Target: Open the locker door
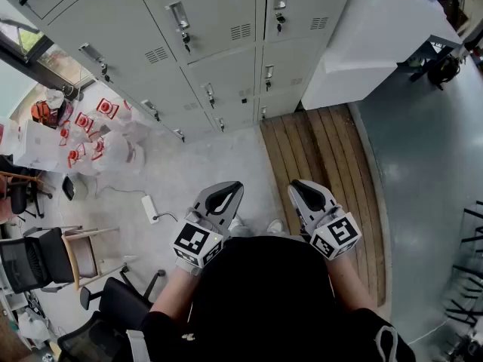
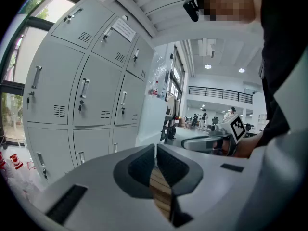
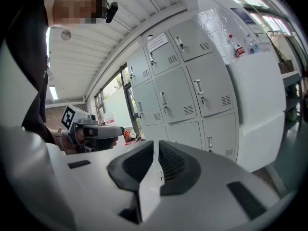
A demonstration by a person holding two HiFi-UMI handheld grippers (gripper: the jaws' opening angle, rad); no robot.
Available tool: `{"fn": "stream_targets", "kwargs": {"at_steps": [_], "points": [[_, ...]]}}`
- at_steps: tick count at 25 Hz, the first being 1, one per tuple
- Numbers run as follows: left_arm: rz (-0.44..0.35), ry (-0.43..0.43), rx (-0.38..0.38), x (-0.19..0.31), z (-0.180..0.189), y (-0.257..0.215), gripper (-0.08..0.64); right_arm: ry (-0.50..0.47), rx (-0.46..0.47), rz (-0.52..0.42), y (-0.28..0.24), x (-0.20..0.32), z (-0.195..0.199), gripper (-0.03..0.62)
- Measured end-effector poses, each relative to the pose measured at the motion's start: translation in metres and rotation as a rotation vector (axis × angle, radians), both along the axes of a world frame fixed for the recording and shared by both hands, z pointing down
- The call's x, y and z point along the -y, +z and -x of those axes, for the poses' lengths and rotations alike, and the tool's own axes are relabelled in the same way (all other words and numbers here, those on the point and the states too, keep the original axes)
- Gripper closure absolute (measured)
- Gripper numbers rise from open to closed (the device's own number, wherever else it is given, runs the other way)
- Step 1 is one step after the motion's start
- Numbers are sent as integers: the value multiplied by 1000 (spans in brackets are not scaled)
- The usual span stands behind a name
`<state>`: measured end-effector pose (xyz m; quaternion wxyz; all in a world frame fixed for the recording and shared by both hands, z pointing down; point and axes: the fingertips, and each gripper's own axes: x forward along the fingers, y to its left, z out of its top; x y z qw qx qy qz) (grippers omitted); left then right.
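A bank of grey lockers (image 1: pixel 211 44) runs across the top of the head view, every door shut, each with a small metal handle (image 1: pixel 179 15) and a key lock. Both grippers are held close to my body, well short of the lockers. My left gripper (image 1: pixel 229 192) is shut with nothing between its jaws. My right gripper (image 1: pixel 299 188) is likewise shut and empty. In the left gripper view the closed jaws (image 2: pixel 156 150) point toward the lockers (image 2: pixel 91 100) at the left. In the right gripper view the closed jaws (image 3: pixel 156 150) face the lockers (image 3: pixel 178 95) ahead.
A white cabinet (image 1: pixel 377 36) stands right of the lockers. Wooden slats (image 1: pixel 324 164) cover the floor in front of it. White bags with red marks (image 1: pixel 90 138) lie at the left, with a power strip (image 1: pixel 149 208) and chairs (image 1: pixel 45 255) nearer me.
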<state>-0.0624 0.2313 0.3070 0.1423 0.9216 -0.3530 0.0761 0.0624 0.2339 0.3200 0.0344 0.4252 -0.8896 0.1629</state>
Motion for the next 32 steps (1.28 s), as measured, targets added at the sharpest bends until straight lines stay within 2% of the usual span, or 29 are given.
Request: {"fn": "stream_targets", "kwargs": {"at_steps": [10,20,25,32], "points": [[12,3,-18,5,34,4,531,-1,-14,21,7,4,38,540],[19,20,-30,32,90,15,531,37,-5,31,7,35,80,538],[20,22,-24,53,95,17,531,38,-19,65,21,56,76,538],[63,-8,3,100,74,34,531,18,5,95,35,108,52,538]]}}
